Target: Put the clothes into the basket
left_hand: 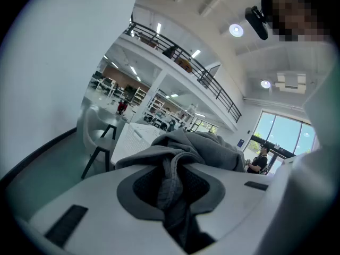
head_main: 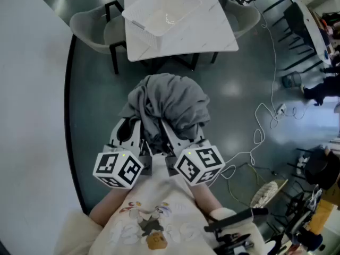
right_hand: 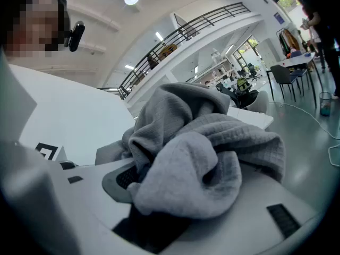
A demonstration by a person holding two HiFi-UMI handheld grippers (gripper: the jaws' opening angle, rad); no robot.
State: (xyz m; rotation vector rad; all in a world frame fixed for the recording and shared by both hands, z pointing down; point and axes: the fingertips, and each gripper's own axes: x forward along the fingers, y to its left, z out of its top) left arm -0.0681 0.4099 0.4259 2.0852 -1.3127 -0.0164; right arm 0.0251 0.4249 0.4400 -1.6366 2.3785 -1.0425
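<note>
1. The left gripper is pinching a thin fold of the grey garment, with its jaws nearly together on the cloth.
2. The right gripper is clamping a thick wad of the same garment, so its jaws are standing wider. The cloth is spilling over them.
3. The garment is hanging bunched in the air between and ahead of both grippers, close to the person's chest. No part of it is touching the floor.
4. The basket is sitting on the white table, straight ahead of the bundle and well apart from it. Its open mouth is facing up and it looks empty.
5. Judgement: the carry is running forward and slightly up. Both grippers are about equally near, so both can go together.
6. Bare floor is lying between the bundle and the table's near edge. A chair is flanking the table on the left, and a cable is trailing on the floor to the right, off the direct line.
7. Risk: the hanging cloth may be snagging the basket's near rim unless it is lifted above it.
</note>
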